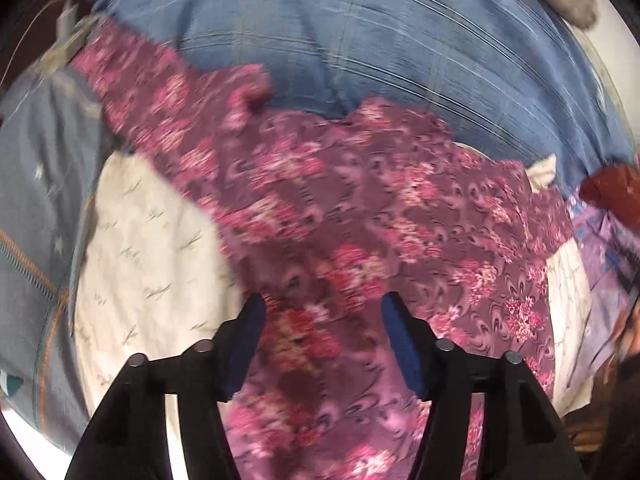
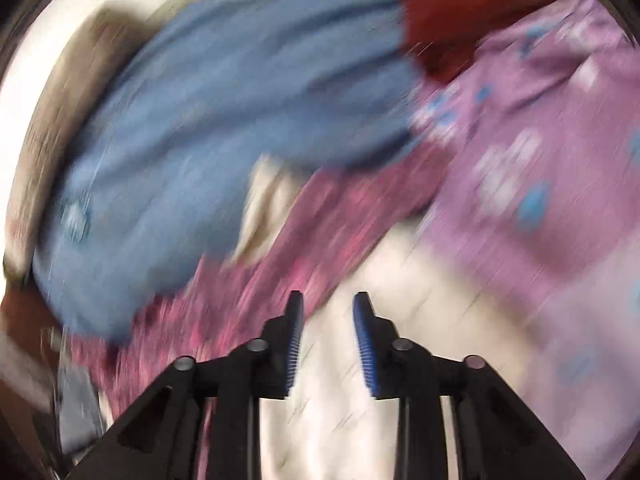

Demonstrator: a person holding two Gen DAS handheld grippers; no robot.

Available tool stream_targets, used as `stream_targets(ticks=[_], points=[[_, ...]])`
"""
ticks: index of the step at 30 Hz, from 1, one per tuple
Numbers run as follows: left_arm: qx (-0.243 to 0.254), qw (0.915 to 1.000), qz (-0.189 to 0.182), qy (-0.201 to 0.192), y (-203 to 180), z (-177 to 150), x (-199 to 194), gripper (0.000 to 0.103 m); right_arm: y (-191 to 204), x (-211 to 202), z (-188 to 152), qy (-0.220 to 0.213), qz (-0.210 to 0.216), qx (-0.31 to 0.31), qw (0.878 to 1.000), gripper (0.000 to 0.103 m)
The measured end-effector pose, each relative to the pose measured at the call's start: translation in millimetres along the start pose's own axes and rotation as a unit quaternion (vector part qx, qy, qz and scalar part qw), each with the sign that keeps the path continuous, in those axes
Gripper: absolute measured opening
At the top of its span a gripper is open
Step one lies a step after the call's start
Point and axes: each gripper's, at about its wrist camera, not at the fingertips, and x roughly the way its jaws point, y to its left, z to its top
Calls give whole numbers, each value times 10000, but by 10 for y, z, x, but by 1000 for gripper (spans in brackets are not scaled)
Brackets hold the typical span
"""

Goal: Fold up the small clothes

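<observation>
We're watching the floral garment sprawling over the cream cloth, blue sheet beyond. Left tongs gaping wide above it, right tongs narrower, both empty. Careless pinching risks snagging the cream layer too.

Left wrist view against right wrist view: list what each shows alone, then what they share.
Left only: a grey star-print cloth at the left edge, and the left tool, open over the floral maroon garment. Right only: the right tool, open above the cream cloth. Shared: maroon garment, cream cloth, blue sheet, lilac fabric, red cloth.
</observation>
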Motion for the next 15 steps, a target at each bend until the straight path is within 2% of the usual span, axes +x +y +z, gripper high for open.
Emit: stream_targets(ticks=[2,4,7,8,10,12,13,14,15], points=[[98,9999,71,113,-117,-2,93,64,-153,46,358,55,-147,275,9995,52],[179,9991,130,367,-218,-23,291,64,-265,219,688,290,-305,546,9976,52],[235,9960,289,811,-277,-98,583,63,-312,591,1030,607,-561,602,9948,52],[282,9954,365,844,-285,-127,633,64,-347,734,1102,771,-786,591,9922,52],[508,9959,459,592,-337,-172,588,69,-432,1066,1173,1093,-1273,704,9833,52],[586,9955,495,560,-365,-210,581,72,-431,1311,1203,1317,-1548,583,9774,53],[592,9956,506,523,-375,-224,569,75,-396,1452,1220,1499,-1734,430,9724,56],[600,9956,519,507,-398,-234,572,78,-365,1589,1218,1741,-1825,302,9672,63],[622,9953,546,502,-419,-244,565,80,-357,1711,1202,1957,-1797,261,9637,63]])
